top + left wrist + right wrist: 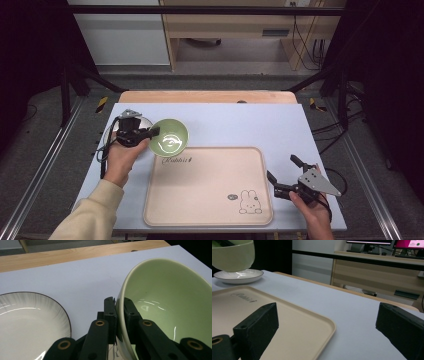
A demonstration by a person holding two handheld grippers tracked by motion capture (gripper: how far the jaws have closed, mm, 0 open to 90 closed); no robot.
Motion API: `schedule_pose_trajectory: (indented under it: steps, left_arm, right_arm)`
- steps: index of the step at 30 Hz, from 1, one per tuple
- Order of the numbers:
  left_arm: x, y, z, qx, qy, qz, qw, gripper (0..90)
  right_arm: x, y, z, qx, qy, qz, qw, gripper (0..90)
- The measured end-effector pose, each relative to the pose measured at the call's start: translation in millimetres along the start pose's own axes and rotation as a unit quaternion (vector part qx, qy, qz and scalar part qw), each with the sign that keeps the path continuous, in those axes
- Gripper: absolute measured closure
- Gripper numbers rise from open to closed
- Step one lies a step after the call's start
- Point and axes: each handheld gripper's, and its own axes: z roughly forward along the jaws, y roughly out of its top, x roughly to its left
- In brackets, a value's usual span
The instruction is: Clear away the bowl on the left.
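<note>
Worktop (280, 125) holds a tan tray (210, 210). The green bowl (170, 137) hangs just above its far corner, its rim pinched in the left gripper (154, 131). It isn't set down yet. The right gripper (280, 172) waits with its jaws apart, beside the tray.

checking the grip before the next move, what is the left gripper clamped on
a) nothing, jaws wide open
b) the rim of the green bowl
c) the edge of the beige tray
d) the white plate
b: in the left gripper view the left gripper has its jaws closed on the rim of the green bowl, one jaw inside and one outside, with the white plate lying apart beside it.
</note>
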Motion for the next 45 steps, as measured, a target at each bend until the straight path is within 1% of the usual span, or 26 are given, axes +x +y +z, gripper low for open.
schedule_pose_trajectory:
  steps: [1, 3, 5, 7, 8, 11, 12, 15, 17, 19, 21, 25, 28, 30, 33, 39, 42, 45]
  left_arm:
    - [-3.8, 0.1, 0.3, 0.002, -0.005, 0.004, 1.0000, 83.5]
    - [-5.9, 0.1, 0.6, 0.002, -0.007, 0.006, 1.0000, 83.5]
    - [-12.1, -0.3, 1.5, 0.004, -0.014, 0.011, 0.9998, 83.6]
    - [-14.0, -0.3, 1.9, 0.006, -0.016, 0.013, 0.9998, 83.5]
    - [-17.8, -0.5, 3.1, 0.008, -0.020, 0.018, 0.9996, 83.5]
    - [-20.9, -1.1, 5.3, 0.012, -0.023, 0.020, 0.9995, 83.5]
    - [-23.0, -2.0, 8.1, 0.018, -0.025, 0.027, 0.9992, 83.5]
    - [-25.9, -4.0, 11.8, 0.022, -0.029, 0.029, 0.9989, 83.5]
    - [-30.0, -6.8, 16.0, 0.028, -0.036, 0.029, 0.9985, 83.5]
    - [-31.7, -7.8, 17.5, 0.029, -0.038, 0.031, 0.9984, 83.5]
    - [-35.6, -9.8, 20.4, 0.032, -0.046, 0.031, 0.9980, 83.5]
    - [-41.0, -12.0, 23.5, 0.034, -0.050, 0.034, 0.9976, 83.5]
    - [-47.1, -14.8, 26.6, 0.041, -0.054, 0.044, 0.9967, 83.5]
    - [-48.7, -15.8, 27.6, 0.043, -0.055, 0.045, 0.9966, 83.5]
    - [-53.5, -20.1, 31.6, 0.052, -0.061, 0.050, 0.9955, 83.5]
    - [-58.5, -27.8, 37.3, 0.063, -0.071, 0.049, 0.9943, 83.5]
    - [-62.8, -35.1, 41.1, 0.073, -0.078, 0.048, 0.9931, 83.5]
    - [-65.7, -38.2, 42.9, 0.077, -0.083, 0.047, 0.9925, 83.5]
  right_arm:
    - [-0.8, 0.0, -0.5, 0.000, -0.001, 0.001, 1.0000, 4.6]
    - [-1.5, 0.2, -1.1, 0.000, -0.003, 0.001, 1.0000, 4.6]
    - [-3.5, 0.7, -3.1, -0.003, -0.008, 0.003, 1.0000, 4.7]
    - [-4.5, 0.5, -3.7, -0.003, -0.009, 0.005, 0.9999, 4.7]
    - [-4.9, 0.4, -3.8, -0.003, -0.010, 0.004, 0.9999, 4.8]
    - [-4.4, 0.4, -3.5, -0.003, -0.009, 0.005, 0.9999, 4.8]
    - [-4.2, 0.5, -3.5, -0.002, -0.009, 0.003, 1.0000, 4.8]
    - [-3.7, 0.6, -3.2, -0.002, -0.008, 0.003, 1.0000, 4.8]
    - [-4.3, 0.4, -3.2, -0.001, -0.008, 0.003, 1.0000, 4.8]
    - [-4.3, 0.4, -3.2, -0.003, -0.009, 0.004, 0.9999, 4.8]
    - [-4.6, 0.1, -3.3, -0.002, -0.008, 0.001, 1.0000, 4.8]
    - [-4.0, 0.2, -3.0, -0.001, -0.009, 0.001, 1.0000, 4.8]
    - [-3.7, 0.1, -2.7, -0.001, -0.008, -0.001, 1.0000, 5.1]
    - [-3.7, 0.2, -2.6, -0.001, -0.008, -0.002, 1.0000, 5.3]
    - [-2.7, 0.6, -2.3, -0.003, -0.007, -0.005, 1.0000, 5.5]
    - [-2.6, 0.5, -2.1, -0.001, -0.006, -0.006, 1.0000, 5.8]
    - [-1.9, 0.7, -2.3, 0.000, -0.005, -0.006, 1.0000, 6.1]
    - [-1.7, 0.8, -2.2, 0.000, -0.004, -0.006, 1.0000, 6.2]
